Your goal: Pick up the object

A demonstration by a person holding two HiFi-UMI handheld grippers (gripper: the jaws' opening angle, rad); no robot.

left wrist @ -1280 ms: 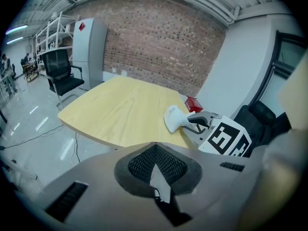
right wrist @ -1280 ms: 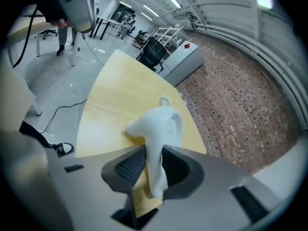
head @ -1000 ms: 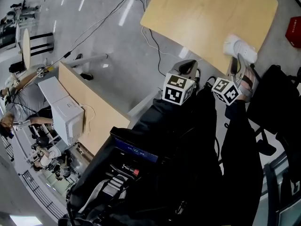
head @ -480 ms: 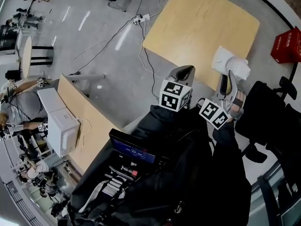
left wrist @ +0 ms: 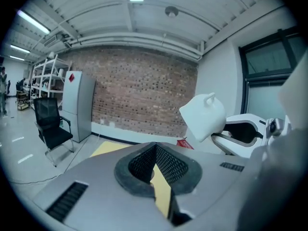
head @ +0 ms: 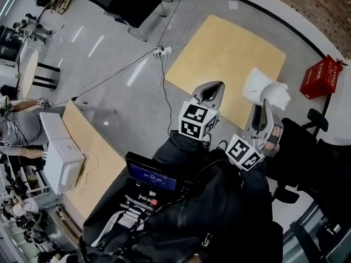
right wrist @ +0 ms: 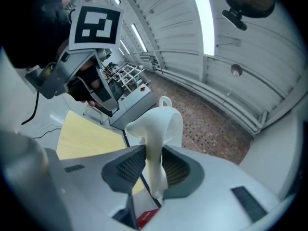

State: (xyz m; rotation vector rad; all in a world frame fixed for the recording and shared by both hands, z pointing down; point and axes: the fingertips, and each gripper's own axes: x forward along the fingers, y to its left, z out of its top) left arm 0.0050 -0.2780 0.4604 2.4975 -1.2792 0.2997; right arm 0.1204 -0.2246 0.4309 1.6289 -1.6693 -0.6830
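A white object [head: 264, 88] with a small loop on top hangs in the air over the near edge of the yellow table [head: 219, 53]. My right gripper [head: 262, 107] is shut on its lower part; in the right gripper view the white object [right wrist: 159, 124] is pinched between the dark pads. My left gripper [head: 213, 87] hovers just left of it, shut with nothing in it. In the left gripper view its pads [left wrist: 166, 163] meet at the tip, and the white object [left wrist: 204, 115] shows up to the right.
A red crate [head: 321, 76] stands on the floor right of the table. A black chair [head: 123, 1] is at the far left, and a long wooden desk [head: 93, 147] with white boxes at the near left. Cables run across the grey floor. Dark chairs [head: 307, 141] crowd the right.
Both grippers have risen, the right one carrying the white object up with it. The table now lies farther below them.
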